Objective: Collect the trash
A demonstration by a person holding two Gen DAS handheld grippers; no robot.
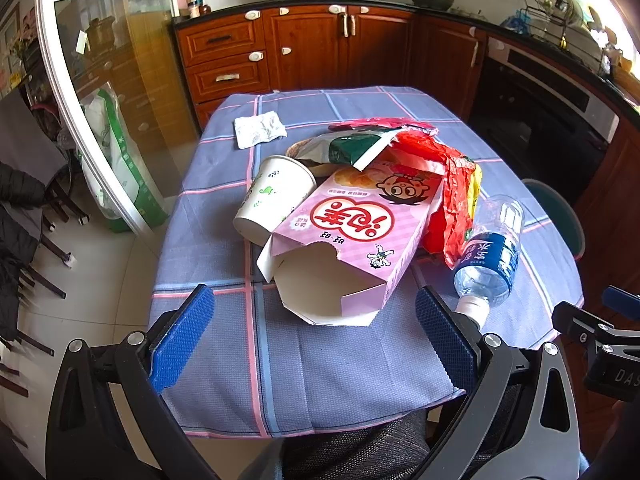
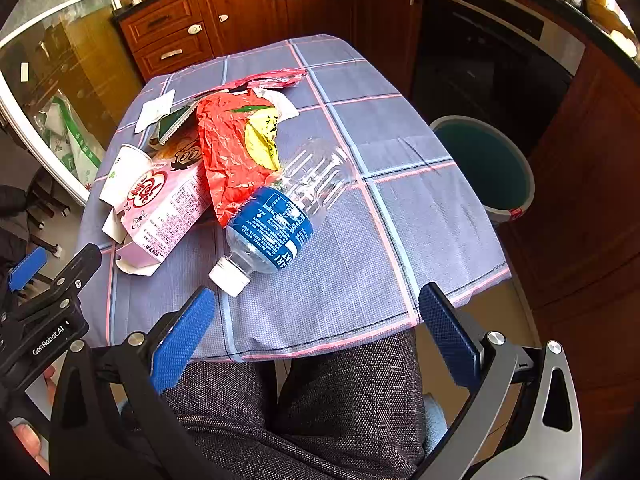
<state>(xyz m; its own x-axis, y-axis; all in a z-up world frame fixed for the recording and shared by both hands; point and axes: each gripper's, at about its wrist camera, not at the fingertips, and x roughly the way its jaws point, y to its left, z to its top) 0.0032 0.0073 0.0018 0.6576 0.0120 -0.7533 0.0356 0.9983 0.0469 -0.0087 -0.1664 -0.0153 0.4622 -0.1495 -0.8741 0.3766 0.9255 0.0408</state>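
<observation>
Trash lies heaped on a table with a blue checked cloth [image 1: 320,380]. An open pink snack box [image 1: 352,232] lies on its side, mouth toward me. A white paper cup [image 1: 272,196] lies tipped against its left. Behind them sit a green-and-silver bag [image 1: 344,148] and a crumpled red wrapper [image 1: 448,176]. A clear plastic bottle [image 1: 490,248] with a blue label lies at the right, its cap toward me. A crumpled white napkin [image 1: 260,130] lies at the far left. My left gripper [image 1: 316,340] hangs open before the box. My right gripper [image 2: 318,334] is open, just short of the bottle [image 2: 280,216], nothing between its fingers.
A green bin [image 2: 488,168] stands on the floor to the right of the table. Wooden kitchen cabinets [image 1: 304,44] and an oven [image 1: 544,112] line the back and right. A glass door [image 1: 104,92] and dark chairs are at the left. A person's grey-trousered legs [image 2: 320,412] are below the table's near edge.
</observation>
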